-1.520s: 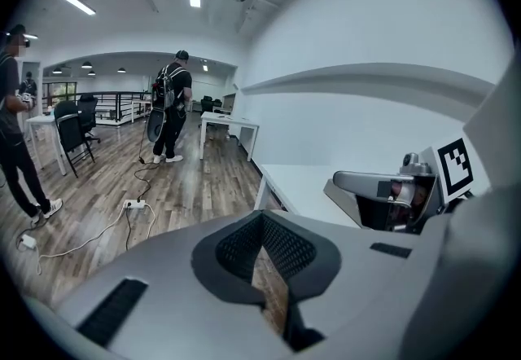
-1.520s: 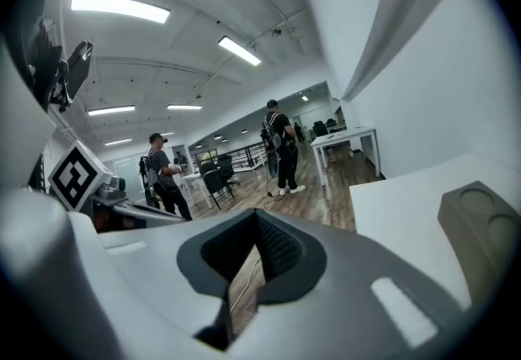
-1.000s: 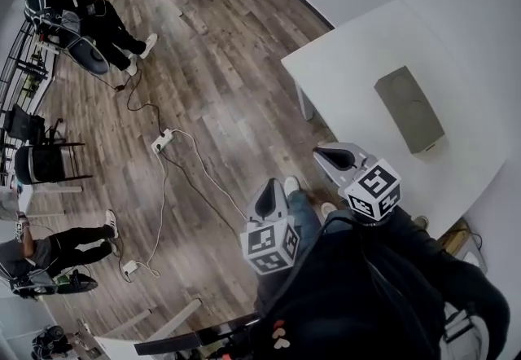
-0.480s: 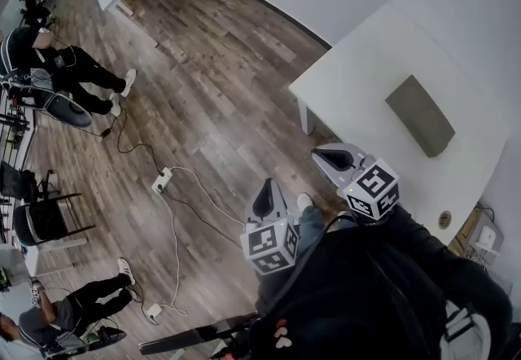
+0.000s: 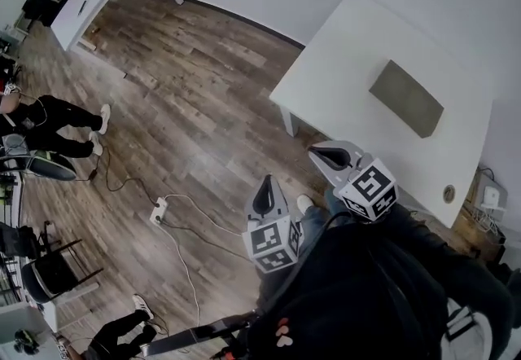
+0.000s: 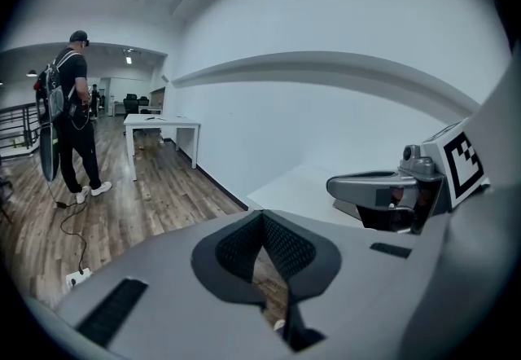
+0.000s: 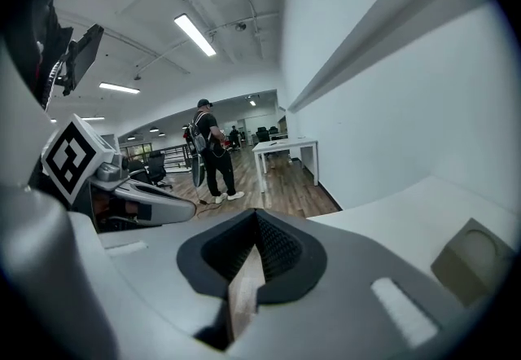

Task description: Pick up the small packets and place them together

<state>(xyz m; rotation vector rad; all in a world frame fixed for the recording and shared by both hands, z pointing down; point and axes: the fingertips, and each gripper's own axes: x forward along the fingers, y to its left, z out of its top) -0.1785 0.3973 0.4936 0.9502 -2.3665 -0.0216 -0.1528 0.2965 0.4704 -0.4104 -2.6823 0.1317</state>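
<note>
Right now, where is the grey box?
In the head view the grey box lies on the white table at upper right, beyond the right gripper; the right gripper view shows it at its lower right edge.

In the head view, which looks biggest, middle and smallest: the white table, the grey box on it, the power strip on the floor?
1. White table: biggest by far.
2. Grey box: much smaller.
3. Power strip: smallest, but it lies farther away on the floor, so it may look littler than it is.
</note>
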